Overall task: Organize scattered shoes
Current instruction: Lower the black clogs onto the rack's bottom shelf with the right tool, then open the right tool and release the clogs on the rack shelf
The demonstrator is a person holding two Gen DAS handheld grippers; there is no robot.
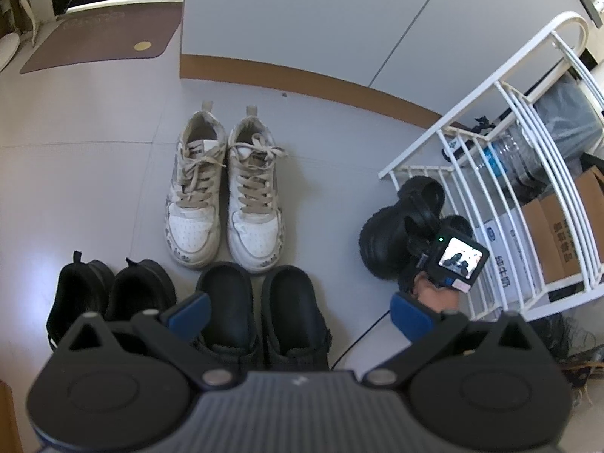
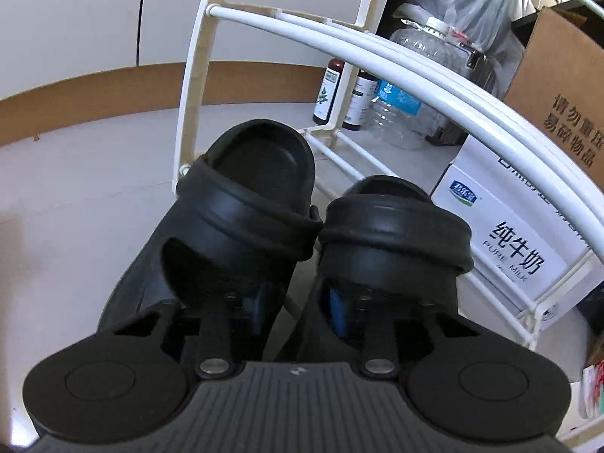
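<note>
Right wrist view: the pair of black clogs fills the centre of the frame, side by side, long axes running from the lower centre up toward the white rack at upper right, heel straps nearest the rack. The right gripper has one finger inside each clog, the blue pads closed in on the two adjoining inner walls, so it appears to pinch both clogs together as one bundle. Left wrist view: the same clogs sit at right centre, against the foot of the rack, well apart from the rows at lower centre. The left gripper hangs wide open and empty over the black slippers, with the white sneakers above them and the black sneakers at lower left. Judgement: the right hand is the nearer; the coming carry would run leftward toward the rows.
</note>
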